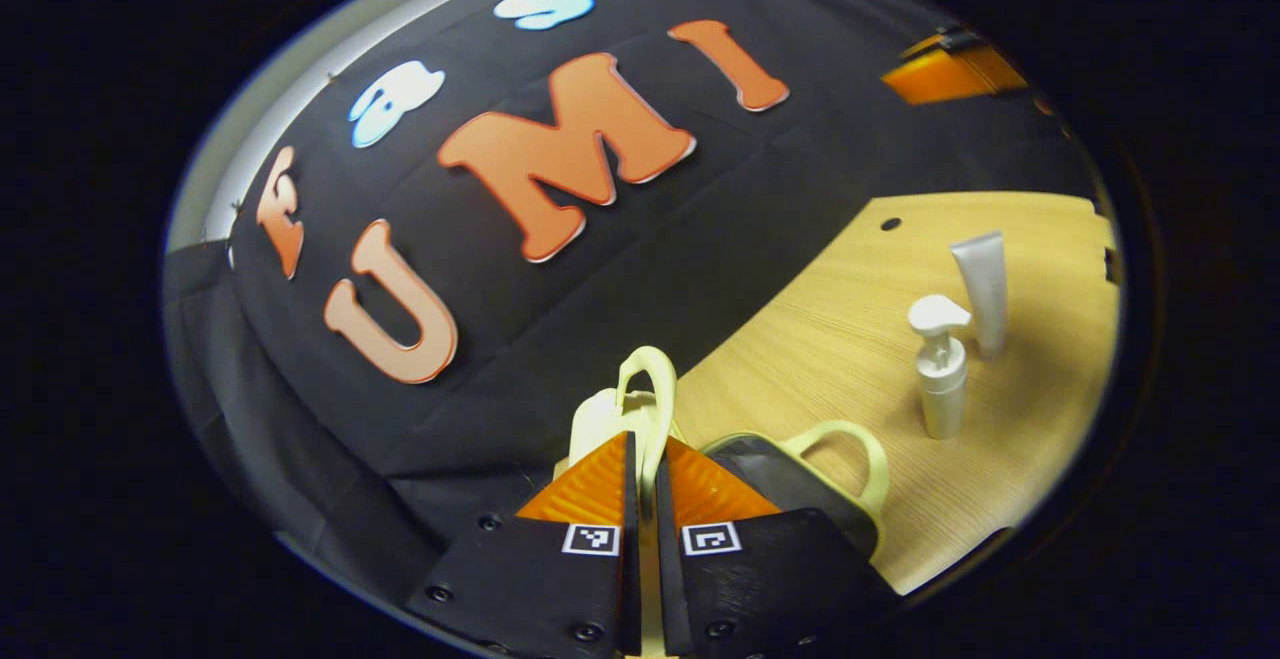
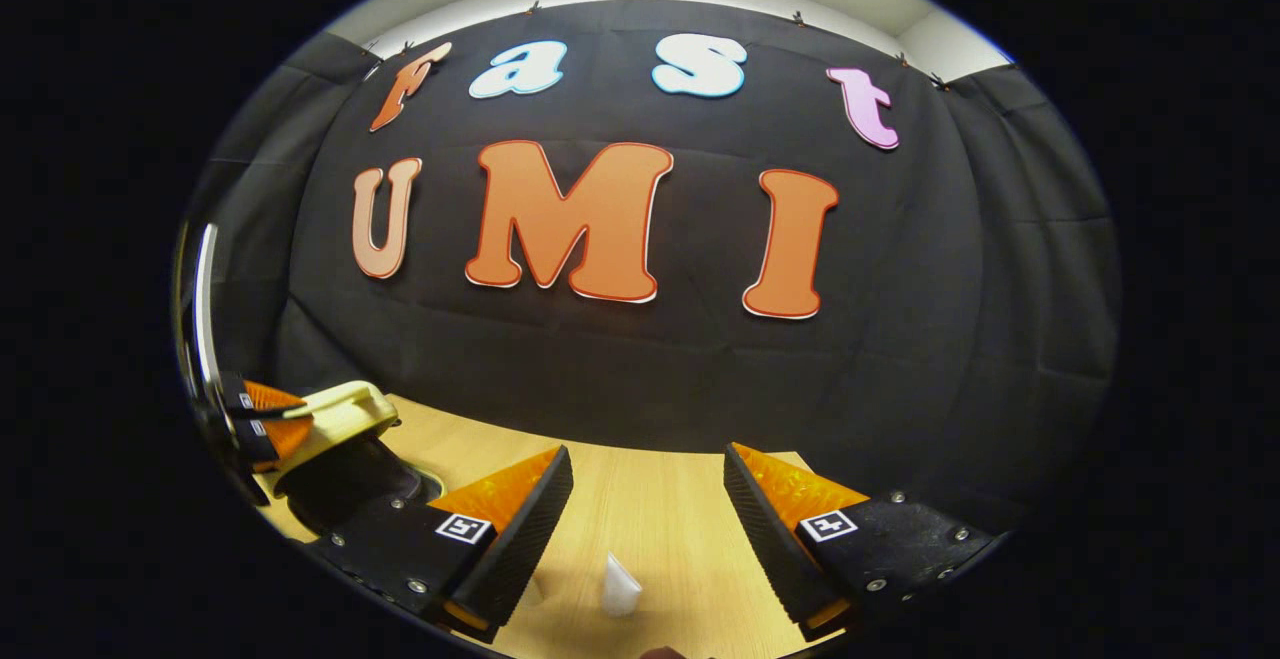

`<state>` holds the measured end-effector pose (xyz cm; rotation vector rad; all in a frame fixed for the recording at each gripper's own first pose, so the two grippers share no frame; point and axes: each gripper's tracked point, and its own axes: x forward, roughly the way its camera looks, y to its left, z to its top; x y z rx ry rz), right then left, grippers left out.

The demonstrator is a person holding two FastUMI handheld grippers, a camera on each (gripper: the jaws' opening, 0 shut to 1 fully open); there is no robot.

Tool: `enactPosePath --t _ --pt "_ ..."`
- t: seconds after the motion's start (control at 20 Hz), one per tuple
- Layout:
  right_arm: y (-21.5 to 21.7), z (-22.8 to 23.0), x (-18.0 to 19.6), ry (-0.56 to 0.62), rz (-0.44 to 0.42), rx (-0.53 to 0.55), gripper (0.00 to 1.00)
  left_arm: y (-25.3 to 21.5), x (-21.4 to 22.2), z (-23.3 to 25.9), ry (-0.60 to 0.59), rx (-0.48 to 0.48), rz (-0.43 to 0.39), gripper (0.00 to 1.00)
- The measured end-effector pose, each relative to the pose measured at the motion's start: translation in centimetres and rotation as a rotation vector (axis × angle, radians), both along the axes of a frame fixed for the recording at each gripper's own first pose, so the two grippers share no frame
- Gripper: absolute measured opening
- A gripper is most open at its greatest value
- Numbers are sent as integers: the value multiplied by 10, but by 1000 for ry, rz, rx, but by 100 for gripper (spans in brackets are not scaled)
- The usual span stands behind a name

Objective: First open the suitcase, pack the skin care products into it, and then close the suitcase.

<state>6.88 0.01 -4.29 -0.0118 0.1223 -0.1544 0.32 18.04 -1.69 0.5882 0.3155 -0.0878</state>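
Evidently the opening step is in hand, judging from how the case sits; the left gripper [image 1: 645, 479] is pinching its two fingers together on the pale yellow handle [image 1: 655, 389] of the small suitcase [image 1: 790, 484], whose dark shell is lying on the wooden table [image 1: 840, 339] just beside the fingers, with a second yellow loop [image 1: 860, 459] curving off its side; whether the lid is lifting clear of the base I cannot tell. Further right in the left gripper view, the white pump bottle [image 1: 940, 369] and the white tube [image 1: 982, 289] are standing upright, close together, well apart from the case. In the right gripper view, the right gripper [image 2: 650, 509] is hanging with its jaws wide apart over the table, gripping nothing, a white tube tip [image 2: 620, 587] showing below between the fingers; the suitcase [image 2: 340, 459] and the clamped left gripper [image 2: 262, 417] are sitting far to its left. Next, probably, the lid needs swinging fully back, then the right jaws lowering around a product.
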Motion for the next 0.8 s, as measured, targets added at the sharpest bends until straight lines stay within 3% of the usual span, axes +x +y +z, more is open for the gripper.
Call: enactPosePath --t 0.3,0.6,0.8 --pt "39 9 22 -6 47 -7 96 76 6 2 -53 -90 233 9" --pt "83 13 42 2 77 3 96 134 -6 -9 -62 -52 357 13" --pt "106 11 50 17 84 9 96 183 -13 -41 -6 -62 432 14"
